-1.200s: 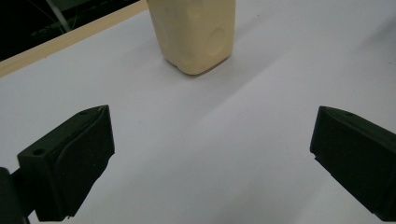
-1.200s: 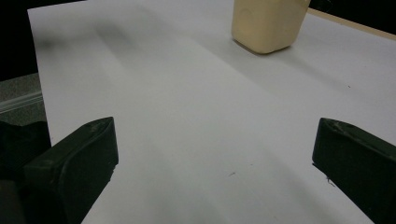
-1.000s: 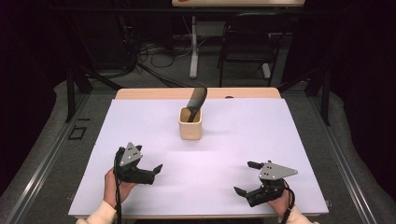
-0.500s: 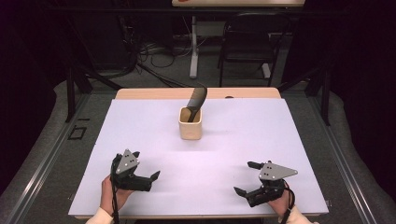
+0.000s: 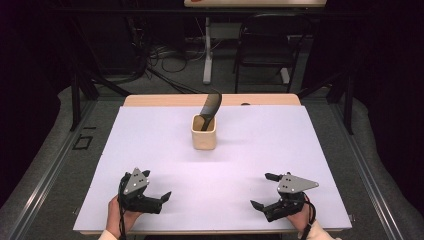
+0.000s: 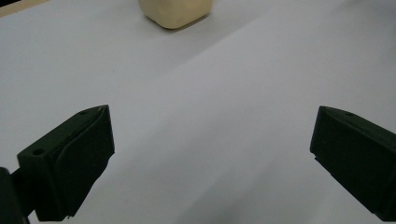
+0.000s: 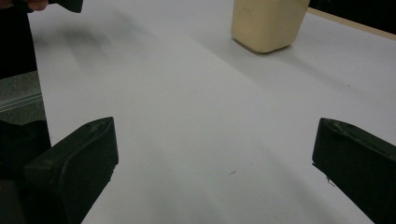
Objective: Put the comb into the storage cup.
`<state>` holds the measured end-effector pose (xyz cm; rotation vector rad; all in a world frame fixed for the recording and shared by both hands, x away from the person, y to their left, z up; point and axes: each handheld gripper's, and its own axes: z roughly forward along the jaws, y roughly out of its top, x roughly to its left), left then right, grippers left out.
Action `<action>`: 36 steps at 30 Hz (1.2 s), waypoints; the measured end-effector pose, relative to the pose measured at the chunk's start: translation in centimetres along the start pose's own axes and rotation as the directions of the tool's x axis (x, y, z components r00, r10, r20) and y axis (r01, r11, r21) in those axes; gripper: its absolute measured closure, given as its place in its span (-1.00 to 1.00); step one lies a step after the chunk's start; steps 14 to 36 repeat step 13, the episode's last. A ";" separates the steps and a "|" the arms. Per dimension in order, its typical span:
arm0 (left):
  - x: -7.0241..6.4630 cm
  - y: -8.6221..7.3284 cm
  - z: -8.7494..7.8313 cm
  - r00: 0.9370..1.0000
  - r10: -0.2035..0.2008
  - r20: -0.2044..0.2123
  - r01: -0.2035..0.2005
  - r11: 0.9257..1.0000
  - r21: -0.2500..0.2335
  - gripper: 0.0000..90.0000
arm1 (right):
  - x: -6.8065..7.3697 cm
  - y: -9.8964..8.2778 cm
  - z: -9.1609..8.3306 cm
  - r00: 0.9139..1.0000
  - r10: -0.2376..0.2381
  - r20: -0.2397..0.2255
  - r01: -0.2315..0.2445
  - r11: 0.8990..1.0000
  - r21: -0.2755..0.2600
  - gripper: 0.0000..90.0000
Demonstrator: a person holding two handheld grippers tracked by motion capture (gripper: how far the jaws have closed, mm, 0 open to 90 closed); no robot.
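Fingers spread wide and gripping nothing, the left gripper (image 5: 159,196) and right gripper (image 5: 264,191) sit low at the near corners of the white tabletop (image 5: 150,145), well apart from each other. Farther back, near the middle, stands a cream cup (image 5: 204,133) with a black spatula (image 5: 210,108) leaning inside it, clear of both grippers.

Lab recording space, black curtains, white-covered table (image 5: 150,150), folding chair (image 5: 263,45), floor cables (image 5: 155,55), metal frame legs (image 5: 77,95)
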<state>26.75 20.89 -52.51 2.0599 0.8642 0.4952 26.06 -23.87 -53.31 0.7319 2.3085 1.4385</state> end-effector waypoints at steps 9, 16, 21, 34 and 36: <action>0.2 -0.7 -0.1 1.000 -0.008 0.000 0.008 1.000 -0.020 -1.00 | 0.0 0.0 0.0 1.000 0.000 -0.001 0.000 1.000 -0.002 -1.00; 0.5 -0.8 -0.3 1.000 -0.020 0.002 0.020 0.999 -0.031 -1.00 | 0.0 0.0 0.0 1.000 0.001 -0.002 -0.001 1.000 -0.003 -1.00; 0.5 -0.8 -0.3 1.000 -0.020 0.002 0.020 0.999 -0.031 -1.00 | 0.0 0.0 0.0 1.000 0.001 -0.002 -0.001 1.000 -0.003 -1.00; 0.5 -0.8 -0.3 1.000 -0.020 0.002 0.020 0.999 -0.031 -1.00 | 0.0 0.0 0.0 1.000 0.001 -0.002 -0.001 1.000 -0.003 -1.00; 0.5 -0.8 -0.3 1.000 -0.020 0.002 0.020 0.999 -0.031 -1.00 | 0.0 0.0 0.0 1.000 0.001 -0.002 -0.001 1.000 -0.003 -1.00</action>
